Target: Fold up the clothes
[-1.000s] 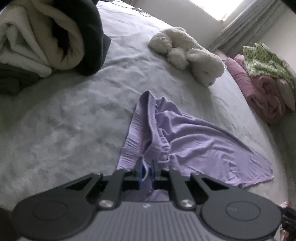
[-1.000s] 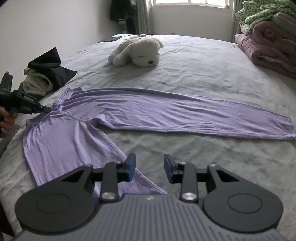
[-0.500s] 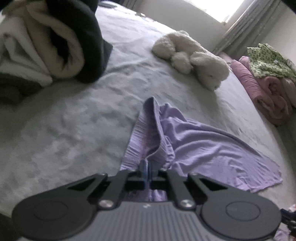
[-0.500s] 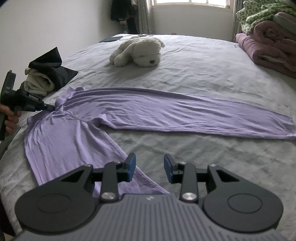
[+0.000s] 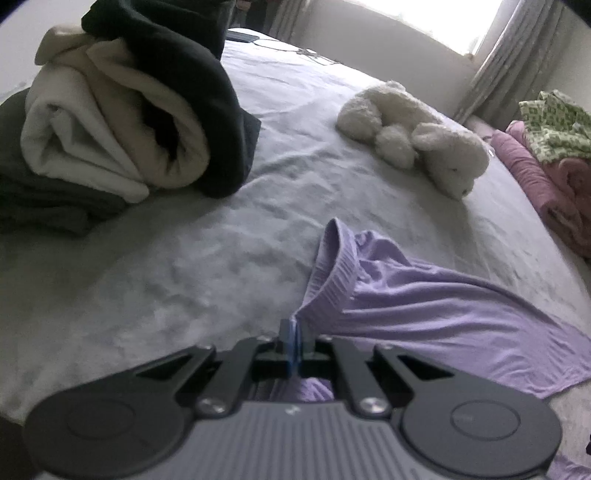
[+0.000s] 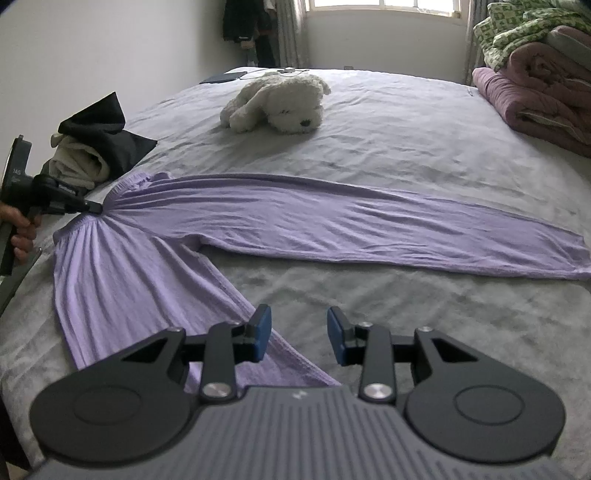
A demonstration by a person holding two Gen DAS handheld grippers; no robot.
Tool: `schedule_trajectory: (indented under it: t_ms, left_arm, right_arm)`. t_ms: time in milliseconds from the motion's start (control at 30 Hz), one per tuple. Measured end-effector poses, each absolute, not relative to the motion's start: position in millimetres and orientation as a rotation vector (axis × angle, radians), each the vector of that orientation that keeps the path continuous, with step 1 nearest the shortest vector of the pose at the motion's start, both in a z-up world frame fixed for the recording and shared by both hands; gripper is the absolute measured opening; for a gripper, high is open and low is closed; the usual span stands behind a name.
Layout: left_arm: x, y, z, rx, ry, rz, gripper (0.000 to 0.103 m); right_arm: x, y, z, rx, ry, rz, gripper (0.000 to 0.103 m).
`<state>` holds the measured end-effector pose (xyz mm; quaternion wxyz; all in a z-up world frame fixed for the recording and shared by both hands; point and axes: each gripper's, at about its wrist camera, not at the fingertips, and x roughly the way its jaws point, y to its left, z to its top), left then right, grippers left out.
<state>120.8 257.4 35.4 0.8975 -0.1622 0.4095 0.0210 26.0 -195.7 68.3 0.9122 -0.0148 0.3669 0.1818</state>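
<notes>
Item one, change since a second ago: my left gripper (image 5: 294, 338) had its jaws slightly apart around the waistband; they have just been closing and now sit pressed together on a pinch of it. The band is bunched and drawn to a point at the pads, where before it lay flatter. From the right wrist view I see the same gripper (image 6: 96, 208) at the far left with a hand (image 6: 23, 230) on its grip, fabric fanning out in pleats from the tips.

Item two, my right gripper (image 6: 299, 334): unchanged, jaws apart, nothing between the blue pads (image 6: 260, 334). It hovers over the near trouser leg; whether it touches the cloth I cannot tell from this angle.

Item three, trousers (image 6: 332, 221): lilac, spread on the bed, waist at the left, one leg stretched far to the right, the other angled toward me under the right gripper.

Item four, bed (image 6: 406, 147): pale grey cover, lightly creased, filling most of both views.

Item five, on the bed:
- plush dog (image 6: 280, 101), white, beyond the trousers, well apart from them;
- clothes pile (image 5: 122, 122), cream and black, just beyond the waistband, near the bed's left edge;
- quilts (image 6: 535, 92), pink with a green-patterned one on top, stacked at the right edge.

Item six, room: white wall at left, window (image 6: 384, 5) at the far end, dark garments (image 6: 245, 27) hanging beside it.
</notes>
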Motion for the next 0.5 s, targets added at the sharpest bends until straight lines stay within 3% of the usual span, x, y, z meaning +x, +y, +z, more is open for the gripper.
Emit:
schedule_trajectory:
  t_ms: [233,500]
  left_arm:
    - [120.9,254.6,32.1,-0.312,0.865,0.013,0.005]
    - [120.0,259.3,33.9,-0.319,0.865,0.013,0.021]
  right_arm:
    - [27.2,-194.9,67.3,-0.031,0.758,0.372,0.038]
    - [26.8,-194.2,67.4,-0.037,0.756,0.37,0.038]
